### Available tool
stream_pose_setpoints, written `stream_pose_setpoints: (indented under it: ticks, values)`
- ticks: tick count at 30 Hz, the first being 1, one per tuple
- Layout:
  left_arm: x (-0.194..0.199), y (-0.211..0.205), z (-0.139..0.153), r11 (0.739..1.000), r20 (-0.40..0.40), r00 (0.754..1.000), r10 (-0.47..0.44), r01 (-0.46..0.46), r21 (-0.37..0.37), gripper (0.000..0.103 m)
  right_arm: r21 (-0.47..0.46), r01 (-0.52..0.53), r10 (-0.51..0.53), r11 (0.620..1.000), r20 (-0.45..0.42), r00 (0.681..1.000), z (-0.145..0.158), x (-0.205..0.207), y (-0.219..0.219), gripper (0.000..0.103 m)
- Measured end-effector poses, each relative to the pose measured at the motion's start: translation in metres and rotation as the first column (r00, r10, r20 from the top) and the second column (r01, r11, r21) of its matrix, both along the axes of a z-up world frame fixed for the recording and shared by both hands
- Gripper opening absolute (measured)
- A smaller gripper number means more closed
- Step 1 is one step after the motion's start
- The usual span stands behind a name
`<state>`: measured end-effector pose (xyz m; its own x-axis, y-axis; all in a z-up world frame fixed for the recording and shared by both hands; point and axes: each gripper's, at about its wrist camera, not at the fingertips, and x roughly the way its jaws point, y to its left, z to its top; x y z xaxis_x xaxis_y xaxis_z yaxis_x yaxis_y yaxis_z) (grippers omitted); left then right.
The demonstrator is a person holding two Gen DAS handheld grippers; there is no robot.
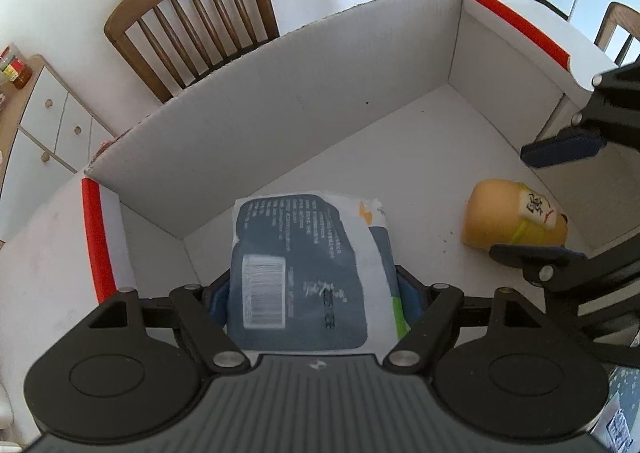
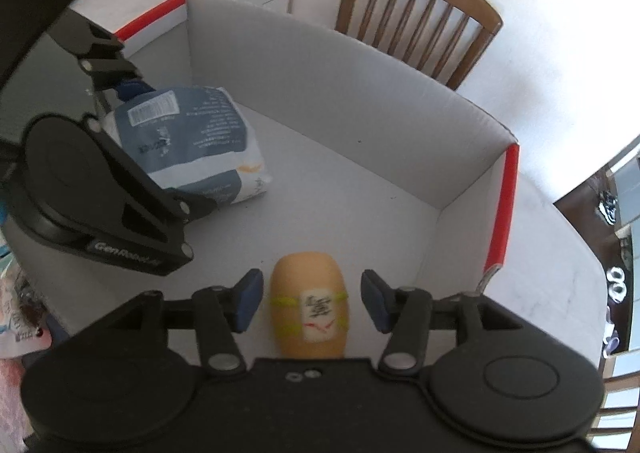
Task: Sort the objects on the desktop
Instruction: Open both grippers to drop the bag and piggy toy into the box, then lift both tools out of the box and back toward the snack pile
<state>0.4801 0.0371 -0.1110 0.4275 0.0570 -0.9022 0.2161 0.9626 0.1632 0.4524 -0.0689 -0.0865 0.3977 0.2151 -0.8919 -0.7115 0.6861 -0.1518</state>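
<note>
Left wrist view: tissue pack (image 1: 304, 273), blue and white, sits clamped between the pads of the left claw (image 1: 312, 289), low over the floor of the white cardboard box (image 1: 320, 101).
Toy position: a yellow egg-shaped toy (image 1: 516, 219) lies on the box floor at 3 o'clock from the pack, well apart from it.
Right wrist view: right claw (image 2: 310, 299) stands spread wide, its blue pads on either side of the toy (image 2: 310, 309) and touching neither flank.
Pack from this side: the pack (image 2: 192, 145) rests at 10 o'clock, its far end on the box floor, the left claw (image 2: 120, 93) closed on its near end.
Step in hand: judging by the layout, both items are being delivered into the box; the toy looks just set down, the pack about to be.
Next move: left claw would need to spread and lift straight up.
Edges: red-taped box corners (image 2: 500, 209) flank the opening at 3 o'clock.
Open room: bare box floor stretches toward 12 o'clock; a wooden chair (image 2: 416, 21) stands beyond the counter (image 2: 552, 249).
</note>
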Motion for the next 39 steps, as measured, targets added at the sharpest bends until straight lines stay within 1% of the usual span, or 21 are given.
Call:
stream_pose_setpoints:
  ticks: [1,3,6,13,18,26,30,32,33,39]
  values:
    - [0.0,0.0,0.0,1.0,0.003,1.0,0.0,0.0,-0.003,0.08,-0.001,-0.004,0.004,1.0,0.007,1.0,0.002,-0.001,-0.001,0.063]
    - [-0.001,-0.001,0.001,1.0,0.006,1.0,-0.004,0.004,-0.011,0.083,0.004,-0.017,0.017,1.0,0.011,1.0,0.005,-0.004,-0.003,0.065]
    - [-0.003,-0.001,0.006,1.0,0.013,1.0,-0.003,0.003,-0.018,0.085,0.022,-0.023,0.022,1.0,0.016,1.0,0.011,-0.006,-0.008,0.065]
    - [-0.01,0.007,0.02,0.999,0.048,0.999,0.025,-0.022,-0.043,0.085,0.059,-0.026,0.024,0.998,0.02,1.0,0.025,-0.011,-0.012,0.065]
    - [-0.021,0.01,0.034,0.997,0.077,0.996,0.034,-0.029,-0.069,0.085,0.077,-0.013,0.011,0.997,0.027,1.0,0.033,-0.015,-0.014,0.065]
    - [-0.041,0.01,0.053,0.996,0.115,0.993,0.037,-0.028,-0.083,0.085,0.102,0.001,-0.005,0.995,0.044,0.999,0.048,-0.029,-0.02,0.065]
    - [-0.049,0.009,0.062,0.995,0.136,0.989,0.048,-0.036,-0.093,0.091,0.102,0.006,-0.013,0.995,0.063,0.998,0.055,-0.038,-0.023,0.066]
    - [-0.054,0.01,0.068,0.994,0.152,0.987,0.059,-0.044,-0.103,0.1,0.111,0.01,-0.017,0.994,0.067,0.998,0.059,-0.042,-0.025,0.069]
    - [-0.056,0.01,0.071,0.993,0.163,0.985,0.061,-0.044,-0.107,0.103,0.116,0.009,-0.018,0.993,0.074,0.997,0.061,-0.045,-0.026,0.072]
    - [-0.077,0.009,0.087,0.992,0.209,0.976,0.062,-0.036,-0.123,0.103,0.169,0.033,-0.048,0.985,0.088,0.995,0.077,-0.062,-0.04,0.074]
